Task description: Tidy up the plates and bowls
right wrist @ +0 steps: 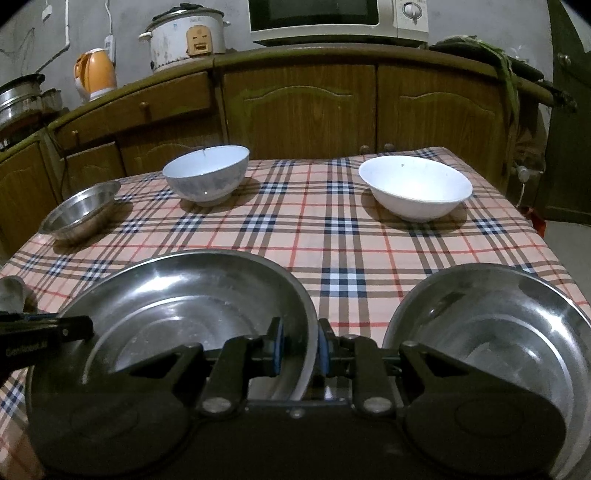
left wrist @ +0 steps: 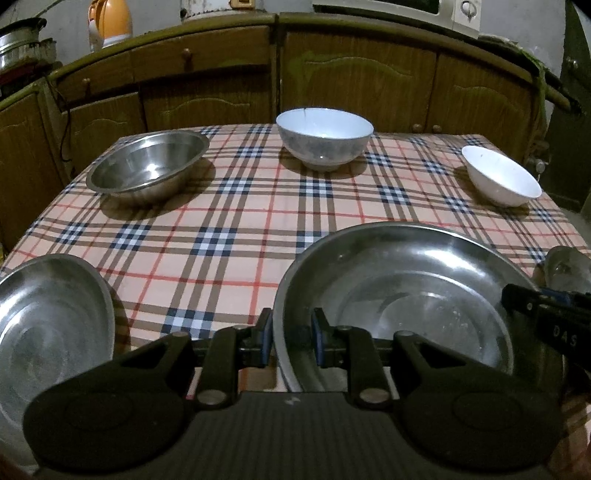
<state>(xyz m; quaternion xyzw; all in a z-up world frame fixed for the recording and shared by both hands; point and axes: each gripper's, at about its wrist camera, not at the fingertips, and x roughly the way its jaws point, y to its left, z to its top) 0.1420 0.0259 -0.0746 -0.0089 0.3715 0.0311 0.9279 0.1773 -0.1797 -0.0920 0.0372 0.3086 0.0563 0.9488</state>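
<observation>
A large steel plate (left wrist: 406,280) (right wrist: 177,295) lies at the near edge of the checked table (left wrist: 229,240). My left gripper (left wrist: 291,328) is shut on its left rim and my right gripper (right wrist: 301,341) on its right rim. Each view catches the other gripper's finger at the plate's far side. A second steel plate (left wrist: 48,314) sits to the left, a third steel plate (right wrist: 509,332) to the right. Along the back stand a steel bowl (left wrist: 147,166) (right wrist: 79,214), a blue-white bowl (left wrist: 325,136) (right wrist: 207,177) and a white bowl (left wrist: 502,177) (right wrist: 415,188).
Wooden cabinets (right wrist: 303,107) run close behind the table. On their counter stand an orange kettle (right wrist: 96,74), a rice cooker (right wrist: 188,37) and a microwave (right wrist: 332,18). Bare cloth stretches between the near plates and the far bowls.
</observation>
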